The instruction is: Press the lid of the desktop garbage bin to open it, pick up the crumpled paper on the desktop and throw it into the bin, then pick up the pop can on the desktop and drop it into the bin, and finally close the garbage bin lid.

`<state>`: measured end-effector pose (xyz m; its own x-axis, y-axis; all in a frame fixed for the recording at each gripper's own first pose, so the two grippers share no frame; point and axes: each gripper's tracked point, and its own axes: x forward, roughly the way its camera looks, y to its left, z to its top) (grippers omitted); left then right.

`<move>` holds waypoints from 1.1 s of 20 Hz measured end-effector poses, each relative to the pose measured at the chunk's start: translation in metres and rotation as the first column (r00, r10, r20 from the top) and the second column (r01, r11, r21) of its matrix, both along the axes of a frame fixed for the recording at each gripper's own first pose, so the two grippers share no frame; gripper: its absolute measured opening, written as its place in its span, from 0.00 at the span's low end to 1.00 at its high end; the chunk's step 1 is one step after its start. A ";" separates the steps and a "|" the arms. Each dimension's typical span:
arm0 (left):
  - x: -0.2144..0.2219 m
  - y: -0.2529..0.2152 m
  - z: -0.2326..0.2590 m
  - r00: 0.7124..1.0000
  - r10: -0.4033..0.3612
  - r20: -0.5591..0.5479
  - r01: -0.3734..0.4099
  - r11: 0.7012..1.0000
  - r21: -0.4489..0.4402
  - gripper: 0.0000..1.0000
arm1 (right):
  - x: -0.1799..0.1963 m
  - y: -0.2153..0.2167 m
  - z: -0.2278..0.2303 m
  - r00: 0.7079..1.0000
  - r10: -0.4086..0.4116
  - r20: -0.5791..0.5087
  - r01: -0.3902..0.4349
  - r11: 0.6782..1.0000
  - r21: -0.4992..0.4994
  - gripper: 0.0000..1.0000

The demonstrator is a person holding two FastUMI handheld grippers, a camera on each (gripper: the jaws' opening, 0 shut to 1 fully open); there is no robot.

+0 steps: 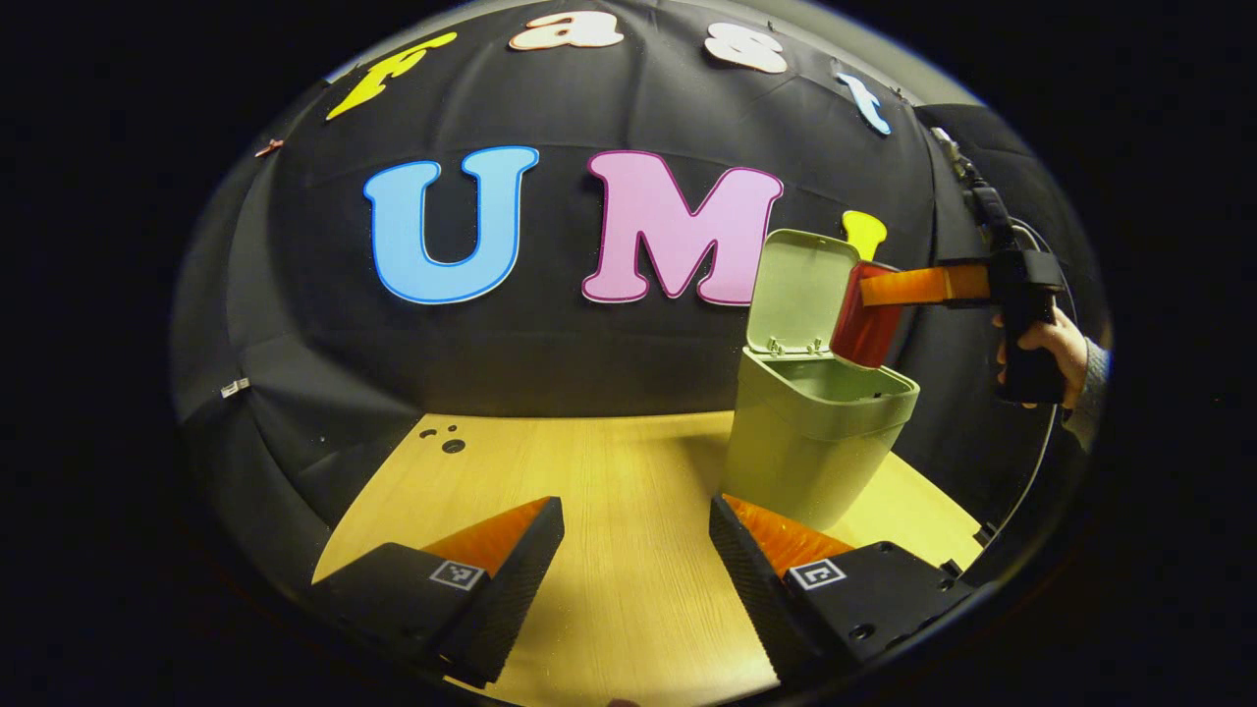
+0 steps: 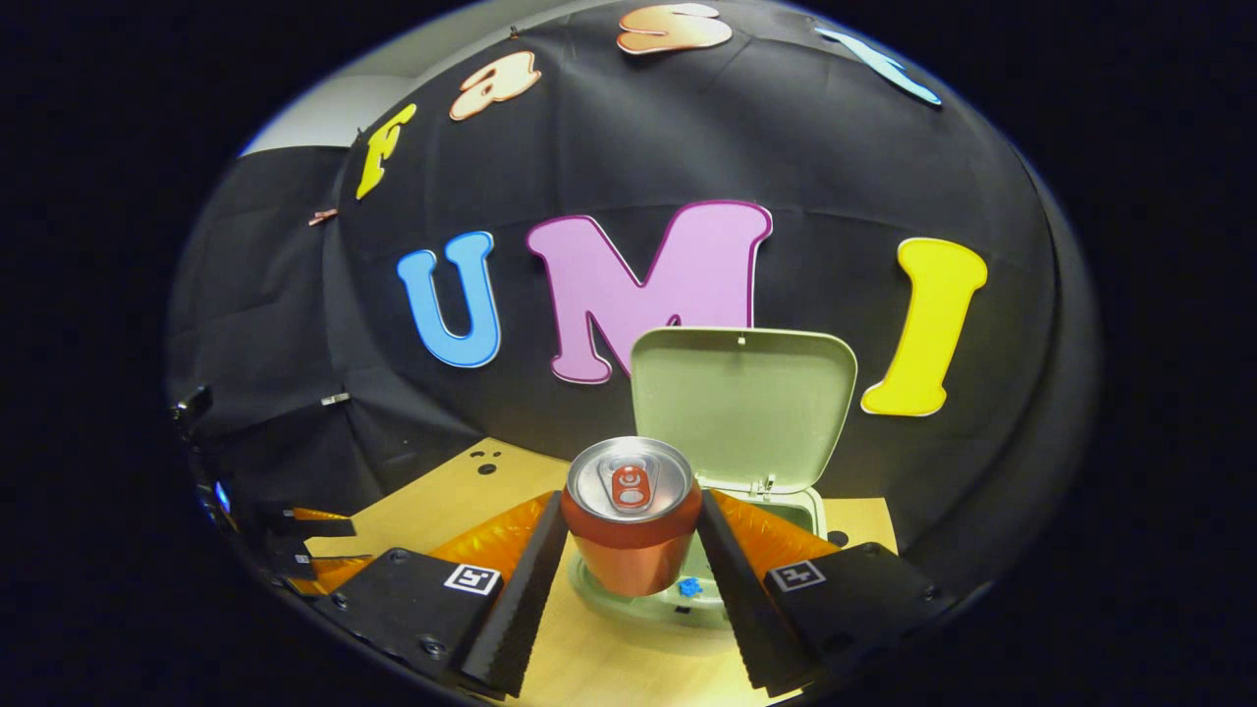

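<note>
Right gripper holds the red pop can with a finger pressed on each side; the can stands upright between them, its silver top and pull tab facing the camera. In the left gripper view the same gripper reaches in from the right, a hand on its handle, and the can hangs tilted just above the open mouth of the bin.

Left gripper is spread wide with nothing between its fingers, low over the near part of the wooden desktop.

Largest thing on the desktop is the pale green garbage bin, standing toward the far right corner. Its lid is swung up and back on its hinges, nearly upright. In the right gripper view the lid rises behind the can, and the bin's rim shows below and around it. Something small and blue lies at the bin's opening just beside the can's base; I cannot tell what it is.

Small dark holes mark the desktop's far left corner.
</note>
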<state>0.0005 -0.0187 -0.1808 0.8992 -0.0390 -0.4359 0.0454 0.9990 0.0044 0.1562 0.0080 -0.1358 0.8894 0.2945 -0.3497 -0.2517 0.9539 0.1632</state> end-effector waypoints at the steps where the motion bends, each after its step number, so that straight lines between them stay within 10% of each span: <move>1: 0.000 0.001 0.000 1.000 0.005 -0.002 -0.005 1.000 0.000 1.00 | 0.010 -0.003 -0.009 1.000 -0.008 -0.013 0.008 1.000 -0.015 0.83; 22: 0.000 0.025 -0.010 0.997 0.073 -0.024 -0.073 0.997 -0.002 0.96 | 0.069 -0.010 -0.106 0.981 -0.082 -0.179 0.075 0.996 -0.042 0.84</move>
<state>0.0010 0.0065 -0.1905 0.8889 0.0253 -0.4573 -0.0280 0.9996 0.0008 0.2256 -0.0021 -0.2421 0.8308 0.2112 -0.5149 -0.1453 0.9754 0.1656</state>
